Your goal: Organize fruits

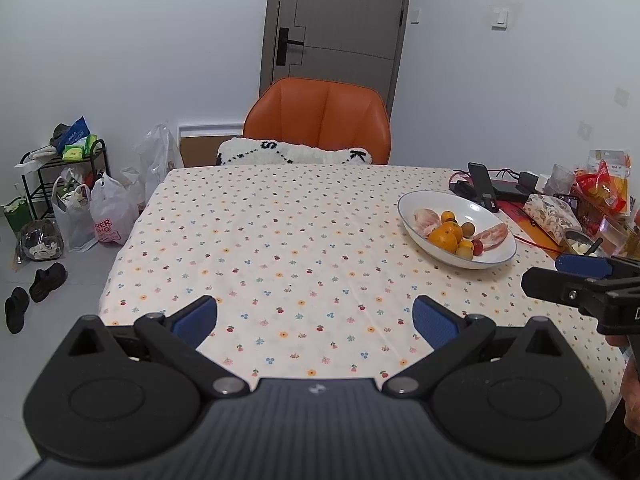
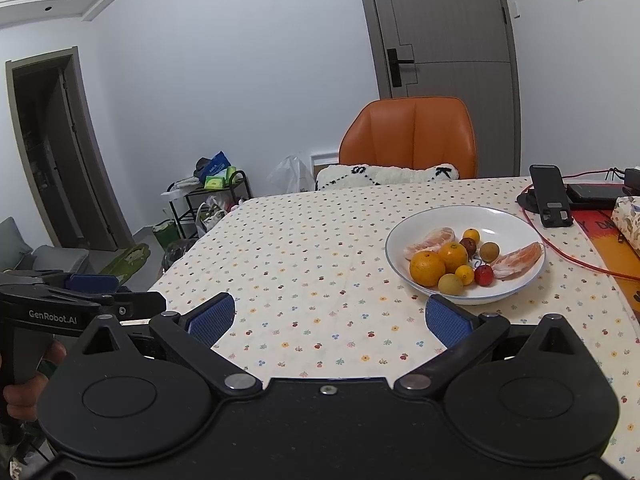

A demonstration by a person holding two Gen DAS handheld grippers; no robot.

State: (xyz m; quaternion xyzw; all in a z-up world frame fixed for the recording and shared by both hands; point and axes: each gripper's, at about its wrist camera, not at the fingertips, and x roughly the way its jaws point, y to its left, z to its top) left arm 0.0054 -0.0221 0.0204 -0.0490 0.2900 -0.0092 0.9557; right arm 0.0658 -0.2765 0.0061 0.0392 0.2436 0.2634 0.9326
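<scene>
Cloth-covered surface fills the middle of both views, patterned with small flowers and bare across most of its width. An orange chair stands at the far edge, upper centre of the frame, pushed in behind a white cushion.

Right of centre sits a white bowl, and all the fruit I can see is already gathered inside it: two peeled citrus segments lying toward the rim, two oranges touching each other in the middle, and several small round fruits, yellow, brownish and one red, clustered against them. No fruit lies loose on the cloth, which fits either a finished tidy-up or a bowl yet to be sorted out.

Both tools hover low over the near edge, aimed across the cloth. The left gripper has its fingers spread wide with nothing between them; the right gripper is likewise wide and empty, the bowl just beyond its right finger.
</scene>
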